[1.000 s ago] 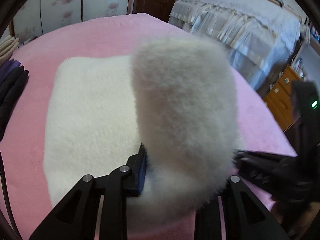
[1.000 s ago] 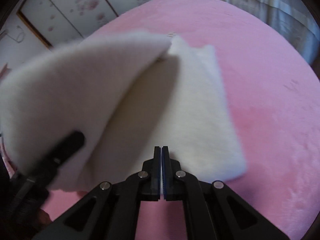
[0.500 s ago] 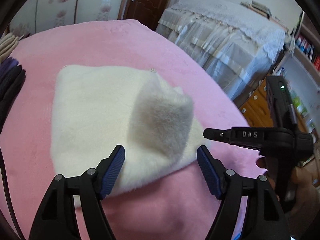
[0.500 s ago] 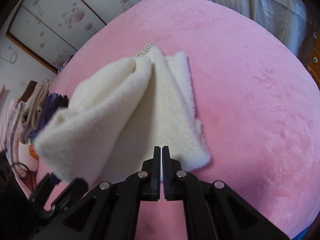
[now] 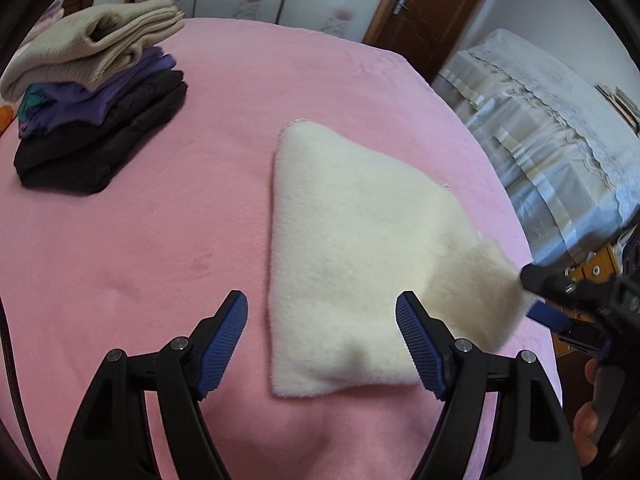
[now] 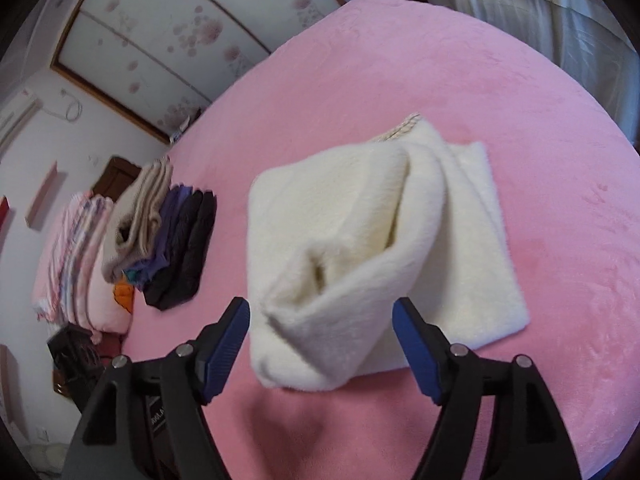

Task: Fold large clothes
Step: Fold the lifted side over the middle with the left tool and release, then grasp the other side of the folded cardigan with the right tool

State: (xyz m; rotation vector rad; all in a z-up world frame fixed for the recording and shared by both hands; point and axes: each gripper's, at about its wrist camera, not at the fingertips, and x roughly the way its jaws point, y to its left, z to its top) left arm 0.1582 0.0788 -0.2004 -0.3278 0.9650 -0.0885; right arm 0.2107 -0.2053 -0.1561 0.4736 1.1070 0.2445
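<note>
A cream fluffy garment (image 5: 360,256) lies folded on the pink bed cover (image 5: 160,248). My left gripper (image 5: 322,344) is open and empty, just above the garment's near left edge. In the right wrist view the garment (image 6: 360,248) shows a loose raised flap bulging between the fingers. My right gripper (image 6: 320,344) is open around that flap and not clamping it. In the left wrist view the right gripper (image 5: 560,304) sits at the garment's right corner, which is lifted a little.
A stack of folded clothes (image 5: 96,100), beige on purple on black, sits at the far left of the bed; it also shows in the right wrist view (image 6: 168,236). A second bed with a pale cover (image 5: 552,128) stands to the right. A brown door (image 5: 432,4) is behind.
My left gripper let go of the garment flap and swung left. My right gripper opened from shut. The raised flap dropped lower onto the folded garment.
</note>
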